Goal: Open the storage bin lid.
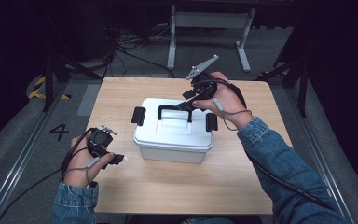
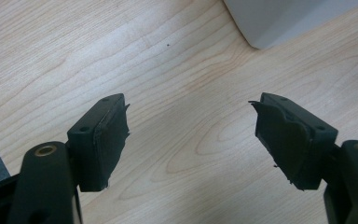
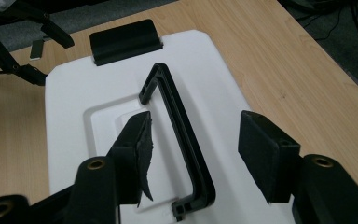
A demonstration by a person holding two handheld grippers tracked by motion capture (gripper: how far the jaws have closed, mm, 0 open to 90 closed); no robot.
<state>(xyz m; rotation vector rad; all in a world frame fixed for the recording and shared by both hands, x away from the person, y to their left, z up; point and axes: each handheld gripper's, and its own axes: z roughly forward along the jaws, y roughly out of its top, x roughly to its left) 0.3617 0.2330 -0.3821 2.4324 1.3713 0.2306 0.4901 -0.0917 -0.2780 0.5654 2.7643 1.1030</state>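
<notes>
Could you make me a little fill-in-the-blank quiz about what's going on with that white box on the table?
1. The white box stands on a ____ table.
2. The box's black handle lies between the open jaws of the ____ gripper.
3. The left gripper has its jaws ____ over bare tabletop.
4. The latches at the two ends of the lid are ____ in colour.

Missing words: wooden; right; open; black

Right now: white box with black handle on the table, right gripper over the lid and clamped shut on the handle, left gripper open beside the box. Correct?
Not quite. The right gripper is not clamped: the right gripper view shows its jaws wide apart, the black handle between them untouched. The rest holds: it hovers over the lid of the white box, and the left gripper is open beside the box.
</notes>
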